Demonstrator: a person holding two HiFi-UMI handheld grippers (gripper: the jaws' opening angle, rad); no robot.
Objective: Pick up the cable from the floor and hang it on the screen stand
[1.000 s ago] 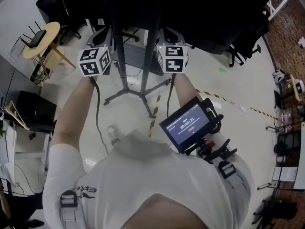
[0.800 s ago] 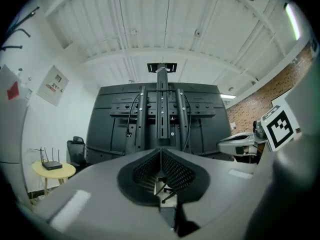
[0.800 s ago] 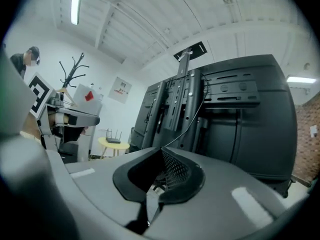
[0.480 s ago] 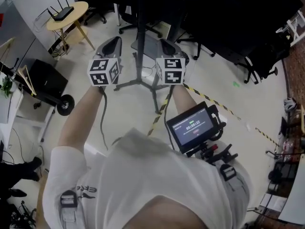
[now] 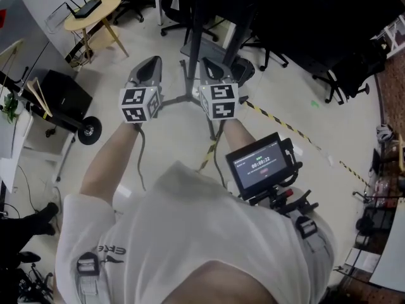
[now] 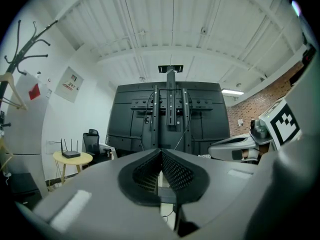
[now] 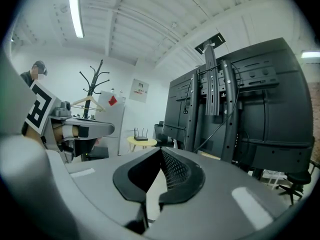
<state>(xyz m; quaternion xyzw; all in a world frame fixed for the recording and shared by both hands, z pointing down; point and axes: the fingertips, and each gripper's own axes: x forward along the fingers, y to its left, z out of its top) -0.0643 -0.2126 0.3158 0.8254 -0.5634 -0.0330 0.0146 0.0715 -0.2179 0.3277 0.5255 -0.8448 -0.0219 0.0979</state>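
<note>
Yellow round table [image 5: 88, 11] with a router [image 5: 87, 7] on it sits far left in the head view. Below it there's a black case [image 5: 63, 94] and a small wheel [image 5: 90, 132] on the pale floor [image 5: 171, 138].

Next over is my left gripper [image 6: 161, 152]. Its own view shows the jaws clenched tip to tip with nothing between them, and it points roughly level at the back of the screen. The marker cube [image 5: 140, 104] sits just above the person's left wrist.

The screen stand [image 5: 198, 37] is dead centre. The pole rises between the two grippers and the base legs spread on the floor just past them. From the left gripper view I see the stand's twin uprights and mount plate on the big black screen [image 6: 205, 119], with thin leads hanging down the mount.

The right gripper [image 7: 161, 149] is just right of the pole, near the left one but not touching it. Its jaws are also pressed together and empty. Its view has the stand off to the right and a coat rack [image 7: 97, 79] to the left.

Cable: I can't pick it out for sure in any view, and neither gripper has it.

Further right, yellow-black tape [image 5: 278, 120] runs across the floor from the stand base. A chest monitor [image 5: 259, 164] is lit on the person's rig. Black office chairs [image 5: 345, 75] are at the far right.
</note>
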